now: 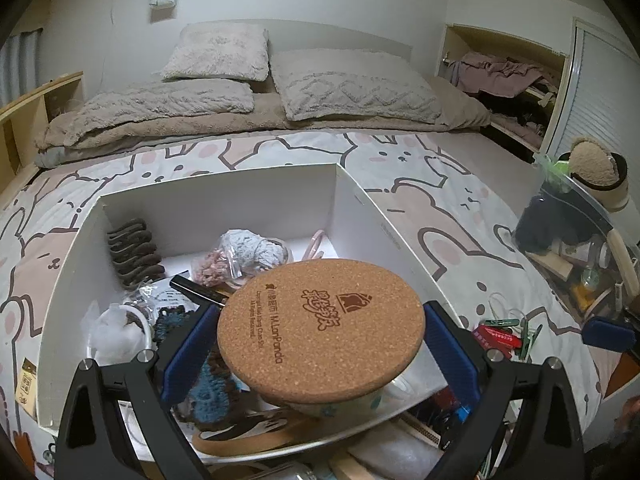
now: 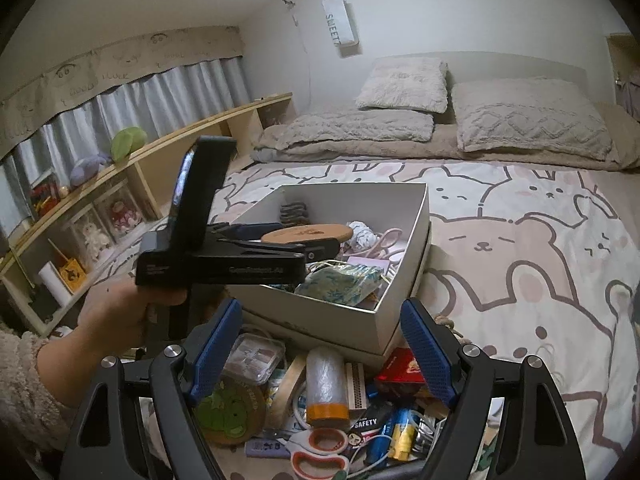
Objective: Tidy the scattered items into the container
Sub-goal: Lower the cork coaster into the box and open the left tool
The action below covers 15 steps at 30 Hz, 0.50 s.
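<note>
My left gripper (image 1: 320,344) is shut on a round cork coaster (image 1: 320,332) and holds it flat above the near part of the white box (image 1: 208,184). The right wrist view shows the same coaster (image 2: 308,233) in the left gripper (image 2: 296,240) over the box (image 2: 372,320). The box holds yarn, a dark hair claw (image 1: 134,254), a pouch and other small things. My right gripper (image 2: 320,348) is open and empty above a pile of scattered items: a plastic roll (image 2: 326,388), scissors (image 2: 318,446), a red box (image 2: 402,368) and batteries (image 2: 400,436).
The box sits on a bed with a cartoon-animal sheet (image 2: 520,264). Pillows (image 1: 352,88) lie at the far end. A wooden shelf (image 2: 132,164) runs along the left. A clear bin (image 1: 576,248) stands at the right in the left wrist view. Red clips (image 1: 500,336) lie beside the box.
</note>
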Motion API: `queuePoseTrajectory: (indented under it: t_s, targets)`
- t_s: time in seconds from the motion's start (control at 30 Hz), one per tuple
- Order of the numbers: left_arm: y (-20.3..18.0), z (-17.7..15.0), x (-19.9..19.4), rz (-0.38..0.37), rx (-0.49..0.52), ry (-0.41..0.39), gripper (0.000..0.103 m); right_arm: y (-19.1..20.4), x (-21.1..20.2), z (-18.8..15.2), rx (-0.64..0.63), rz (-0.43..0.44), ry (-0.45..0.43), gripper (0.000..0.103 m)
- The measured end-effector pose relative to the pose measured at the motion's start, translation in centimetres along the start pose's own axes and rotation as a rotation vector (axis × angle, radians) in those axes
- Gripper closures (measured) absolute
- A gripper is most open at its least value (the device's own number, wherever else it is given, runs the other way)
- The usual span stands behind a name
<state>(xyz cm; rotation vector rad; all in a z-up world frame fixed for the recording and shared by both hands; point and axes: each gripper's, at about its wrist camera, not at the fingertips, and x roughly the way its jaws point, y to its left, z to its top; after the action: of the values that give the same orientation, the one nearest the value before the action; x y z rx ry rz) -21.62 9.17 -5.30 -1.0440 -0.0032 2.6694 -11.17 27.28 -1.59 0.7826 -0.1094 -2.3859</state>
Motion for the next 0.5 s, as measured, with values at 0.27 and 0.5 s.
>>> queuePoseTrajectory:
  t_s: [0.27, 0.5]
  targets:
    - [-0.7, 0.1, 1.8, 0.019, -0.024, 0.033, 0.003, -0.5, -0.9, -0.3, 0.013, 0.023, -0.024, 0.021]
    - [-0.3, -0.2, 2.7, 0.04, -0.082, 0.051, 0.0, -0.8, -1.3, -0.4, 0.015, 0.032, -0.035, 0.021]
